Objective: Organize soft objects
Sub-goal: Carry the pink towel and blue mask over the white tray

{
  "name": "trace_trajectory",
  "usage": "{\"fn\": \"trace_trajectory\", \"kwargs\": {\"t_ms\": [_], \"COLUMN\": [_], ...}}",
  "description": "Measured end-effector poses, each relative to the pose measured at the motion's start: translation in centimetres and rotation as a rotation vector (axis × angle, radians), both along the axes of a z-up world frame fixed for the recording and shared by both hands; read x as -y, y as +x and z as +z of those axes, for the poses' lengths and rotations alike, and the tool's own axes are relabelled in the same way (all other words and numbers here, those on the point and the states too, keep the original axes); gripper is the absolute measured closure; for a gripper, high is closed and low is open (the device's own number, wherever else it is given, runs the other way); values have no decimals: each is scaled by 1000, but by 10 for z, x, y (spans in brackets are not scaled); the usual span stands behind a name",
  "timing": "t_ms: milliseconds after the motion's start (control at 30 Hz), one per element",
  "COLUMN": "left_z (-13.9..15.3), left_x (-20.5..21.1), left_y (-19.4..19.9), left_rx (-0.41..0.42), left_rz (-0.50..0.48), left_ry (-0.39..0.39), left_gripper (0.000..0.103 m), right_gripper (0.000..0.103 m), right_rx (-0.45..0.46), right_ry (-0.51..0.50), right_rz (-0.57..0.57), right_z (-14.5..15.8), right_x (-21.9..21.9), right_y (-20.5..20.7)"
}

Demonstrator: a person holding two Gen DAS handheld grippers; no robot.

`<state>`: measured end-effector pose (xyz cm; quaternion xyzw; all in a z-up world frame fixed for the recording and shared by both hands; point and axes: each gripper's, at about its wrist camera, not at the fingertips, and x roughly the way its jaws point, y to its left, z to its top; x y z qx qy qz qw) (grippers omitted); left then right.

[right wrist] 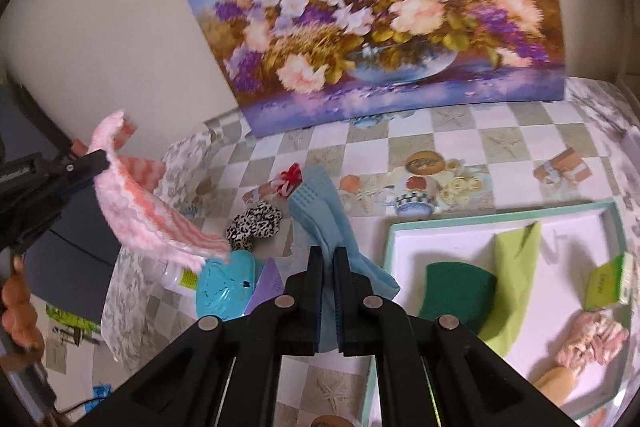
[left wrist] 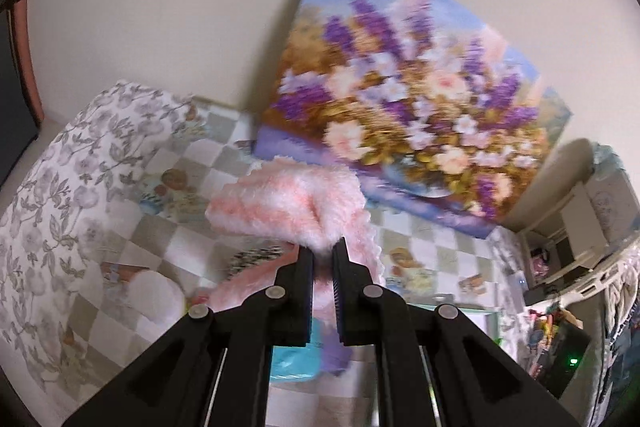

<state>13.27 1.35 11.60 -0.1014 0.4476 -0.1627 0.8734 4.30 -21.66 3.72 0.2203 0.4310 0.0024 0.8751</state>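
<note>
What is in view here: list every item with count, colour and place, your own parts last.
fluffy cloth: one, pink and white striped, lifted off the table, pinched in the left gripper.
rubber glove: one, light blue, rising from the table into the right gripper.
scrunchie: one, black and white spotted, on the table left of the glove.
round lid: one, turquoise, under the cloth's low edge.
tray: one, white with mint rim, on the right.
sponge: one, dark green, in the tray.
napkin: one, lime green, in the tray.
painting: one, flowers, leaning on the wall.
left gripper: black, jaws shut on cloth.
right gripper: black, jaws shut on glove.
</note>
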Motion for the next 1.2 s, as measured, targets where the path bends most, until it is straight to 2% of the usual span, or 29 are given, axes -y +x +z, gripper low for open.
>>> {"fn": "trace_trajectory", "kwargs": {"t_ms": [167,333,633,833,933,1200], "left_z": [8,4,-10,-50,-74,-145], "left_x": [41,94,158,204,215,214], "left_y": [-36,-55,-70,-83,-86,-71], "left_rx": [38,20,-41,-141,-194,-366], "left_rz": [-43,-138,-288,-404,-424,-355], "left_ry": [-70,-86,-140,-124,-92,-41], "left_gripper": [94,94,94,94,94,94], "right_gripper": [98,98,98,98,97,97], "right_rx": [32,46,15,-35,-75,-187], "right_ry": [-61,-81,-89,-113,-119,-125], "right_rz": [-63,-176,-388,-446,-439,-399], "right_z": [19,32,24,13,2,-36], "right_x": [21,65,137,157,158,152], "right_y": [-15,-33,-73,-83,-79,-63]}}
